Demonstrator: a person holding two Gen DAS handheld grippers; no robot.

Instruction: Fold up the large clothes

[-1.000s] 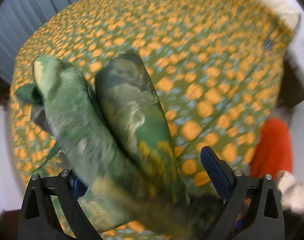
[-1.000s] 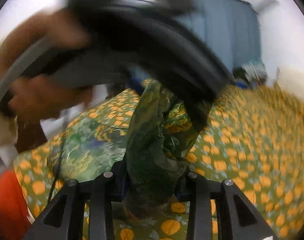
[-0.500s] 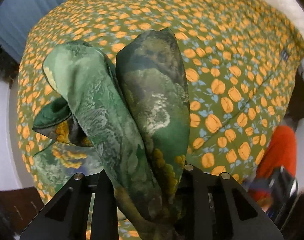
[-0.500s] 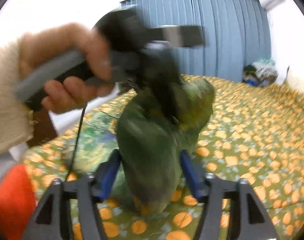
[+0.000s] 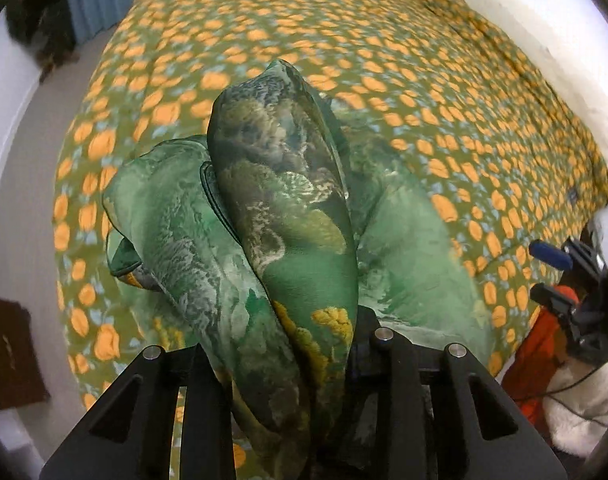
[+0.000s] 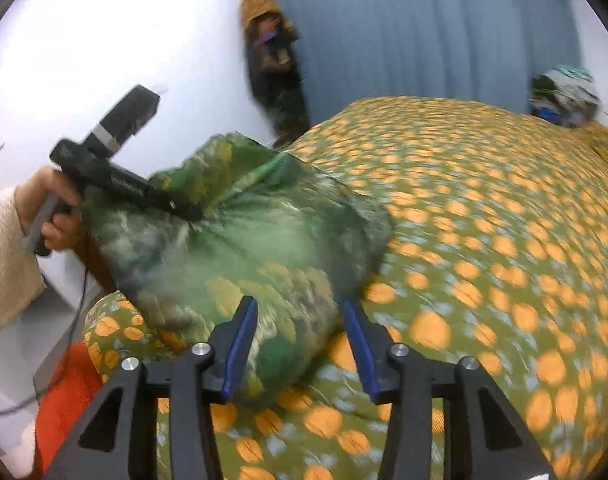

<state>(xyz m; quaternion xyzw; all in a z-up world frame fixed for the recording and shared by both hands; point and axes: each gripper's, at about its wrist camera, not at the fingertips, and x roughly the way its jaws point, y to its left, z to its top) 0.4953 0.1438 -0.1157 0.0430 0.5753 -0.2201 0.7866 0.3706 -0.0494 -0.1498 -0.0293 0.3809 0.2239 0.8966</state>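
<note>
A green patterned silky garment [image 5: 287, 208] is bunched in folds above the orange-flowered bedspread [image 5: 384, 60]. My left gripper [image 5: 281, 340] grips a thick bundle of it, which hides the pads; its jaws are opening slightly. In the right wrist view a hand holds that left gripper [image 6: 191, 213] at the left, its tip sunk in the lifted garment [image 6: 243, 248]. My right gripper [image 6: 299, 340] has its blue pads on either side of a hanging fold; the jaws are closing and the right pad stands clear of the cloth. The right gripper [image 5: 556, 272] also shows at the left wrist view's right edge.
The bedspread [image 6: 484, 220] covers the whole bed. An orange cloth [image 6: 63, 392] lies at the near left corner. Dark clothes [image 6: 275, 68] hang by the blue curtain [image 6: 424, 28]. A clothes pile [image 6: 564, 96] sits at the far right. A white pillow [image 5: 544, 40] lies at the head.
My left gripper closed on the garment's folds and carried them off to the side. My right gripper let go of its bunch, widened, then narrowed again around a fold.
</note>
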